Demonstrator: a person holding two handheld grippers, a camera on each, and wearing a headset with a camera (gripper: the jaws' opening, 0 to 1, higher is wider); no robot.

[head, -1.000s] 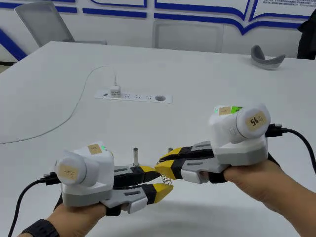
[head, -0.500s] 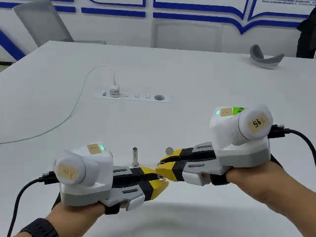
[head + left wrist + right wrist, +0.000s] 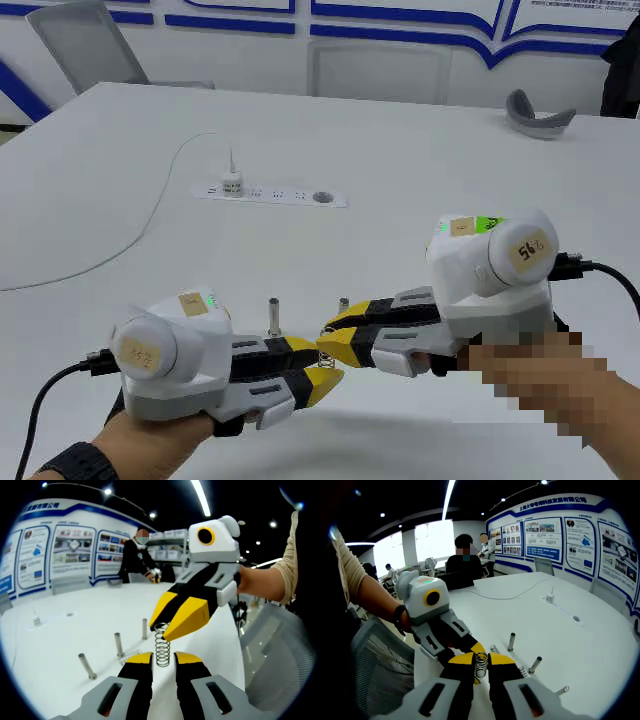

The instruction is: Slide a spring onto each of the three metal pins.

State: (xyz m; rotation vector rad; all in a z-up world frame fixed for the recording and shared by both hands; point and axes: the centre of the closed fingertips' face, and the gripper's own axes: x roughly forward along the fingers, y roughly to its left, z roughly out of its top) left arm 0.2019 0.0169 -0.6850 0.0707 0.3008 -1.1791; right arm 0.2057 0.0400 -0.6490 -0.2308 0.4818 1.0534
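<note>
A small steel spring (image 3: pixel 322 352) hangs over the white table between both grippers. My left gripper (image 3: pixel 326 368) comes in from the lower left and my right gripper (image 3: pixel 326 336) from the right, tip to tip. In the left gripper view the spring (image 3: pixel 162 649) stands upright between my own yellow jaws, with the right gripper (image 3: pixel 162 628) pinching its top. In the right gripper view the same spring (image 3: pixel 481 664) sits between my jaw tips. Three upright metal pins (image 3: pixel 118 644) stand bare on the table. One pin (image 3: pixel 274 315) rises just behind the left gripper.
Two loose springs (image 3: pixel 494 649) lie on the table beside the pins (image 3: pixel 511 641). A built-in socket strip (image 3: pixel 270 194) with a plugged-in white cable sits mid-table. A grey curved object (image 3: pixel 540 112) rests at the far right. People stand in the background of both gripper views.
The left gripper's jaws were wide open a second ago and have since closed around the spring held by the right gripper. Both grippers have barely shifted.
</note>
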